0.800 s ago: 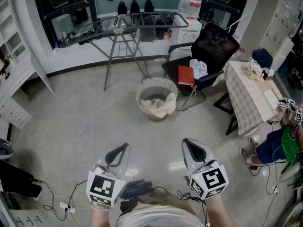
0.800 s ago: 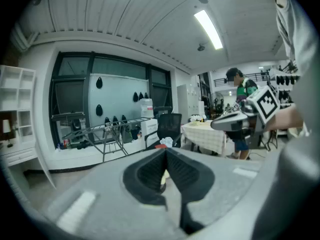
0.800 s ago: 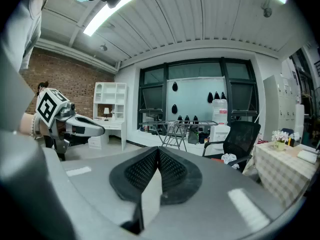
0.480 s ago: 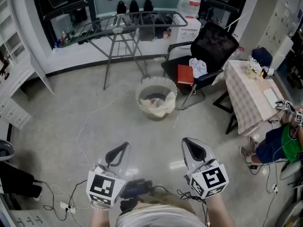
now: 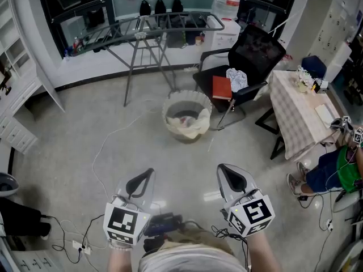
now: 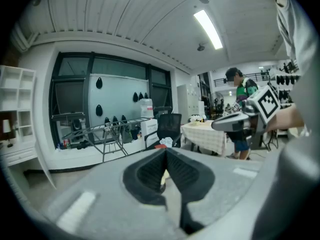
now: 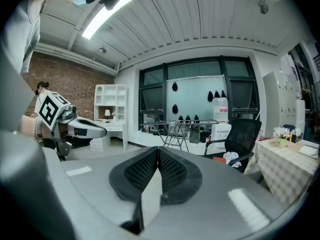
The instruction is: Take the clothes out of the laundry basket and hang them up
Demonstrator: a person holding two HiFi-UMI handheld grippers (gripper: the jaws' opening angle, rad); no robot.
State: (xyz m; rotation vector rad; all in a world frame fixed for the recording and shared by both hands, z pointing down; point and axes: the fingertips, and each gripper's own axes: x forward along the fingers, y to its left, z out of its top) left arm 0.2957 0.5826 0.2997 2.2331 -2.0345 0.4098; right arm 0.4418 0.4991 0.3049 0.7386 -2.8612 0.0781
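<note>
- Left claw [image 5: 148,174] and right claw [image 5: 223,171]: the 2 are clenched and empty, held near the body, well apart from the basket.
- Laundry basket [image 5: 187,96]: on the floor ahead, clothes [image 5: 190,128] inside.
- Drying rack [image 5: 153,26]: beyond the basket.
- Progress: apparently at the start; lifting and hanging both remain.

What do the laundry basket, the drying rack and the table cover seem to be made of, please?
The laundry basket looks like soft, pale mesh fabric: its wall seems see-through, its rim wavy. The drying rack looks like grey metal tubing: thin straight rods, splayed legs. The table cover is probably woven cloth: checked, hanging over the edges.
</note>
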